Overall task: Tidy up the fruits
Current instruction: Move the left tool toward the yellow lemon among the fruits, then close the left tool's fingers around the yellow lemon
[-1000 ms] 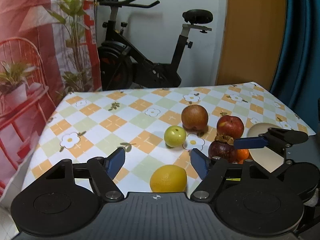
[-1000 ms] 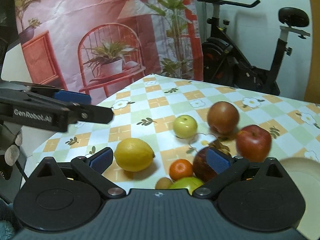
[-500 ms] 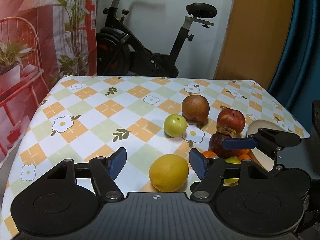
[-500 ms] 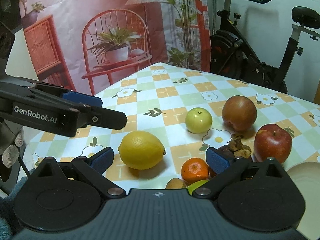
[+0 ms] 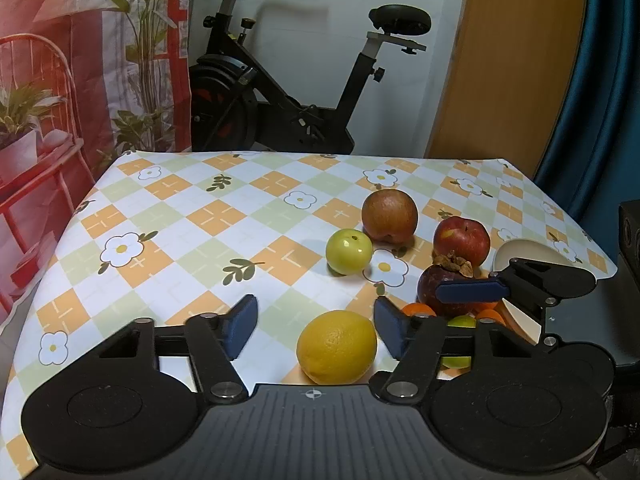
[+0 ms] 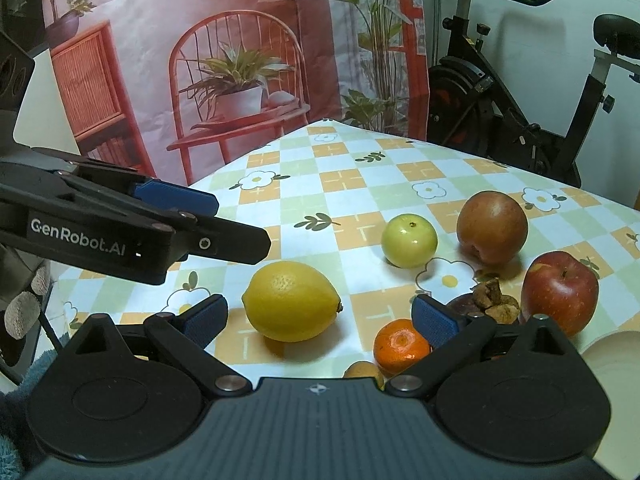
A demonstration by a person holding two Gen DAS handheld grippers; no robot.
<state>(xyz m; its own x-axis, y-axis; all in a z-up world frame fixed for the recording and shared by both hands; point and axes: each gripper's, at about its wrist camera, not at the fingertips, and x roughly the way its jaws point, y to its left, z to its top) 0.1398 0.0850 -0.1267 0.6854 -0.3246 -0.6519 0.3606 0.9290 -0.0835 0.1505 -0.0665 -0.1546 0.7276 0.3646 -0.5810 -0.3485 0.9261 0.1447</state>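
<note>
Fruit lies on a flowered checked tablecloth (image 5: 200, 216). A yellow lemon (image 5: 337, 347) (image 6: 292, 301) lies nearest, between the open fingers of my left gripper (image 5: 314, 324), untouched. Behind are a green apple (image 5: 349, 251) (image 6: 409, 240), a brown round fruit (image 5: 389, 214) (image 6: 492, 227), a red apple (image 5: 461, 241) (image 6: 559, 290), a mangosteen (image 5: 448, 280) (image 6: 494, 300) and a tangerine (image 6: 401, 345). My right gripper (image 6: 320, 318) is open and empty above the lemon and tangerine. A cream plate (image 5: 524, 252) lies at the right edge.
An exercise bike (image 5: 288, 92) stands behind the table. A printed backdrop with a red chair (image 6: 236, 92) hangs at the left. A small brown fruit (image 6: 362, 370) and a green fruit (image 5: 460, 322) lie half hidden under the grippers. The table edge runs close at right.
Both grippers have drawn back and risen a little, so more of the table shows. The lemon now sits further inside the left gripper's opening. No fruit has moved.
</note>
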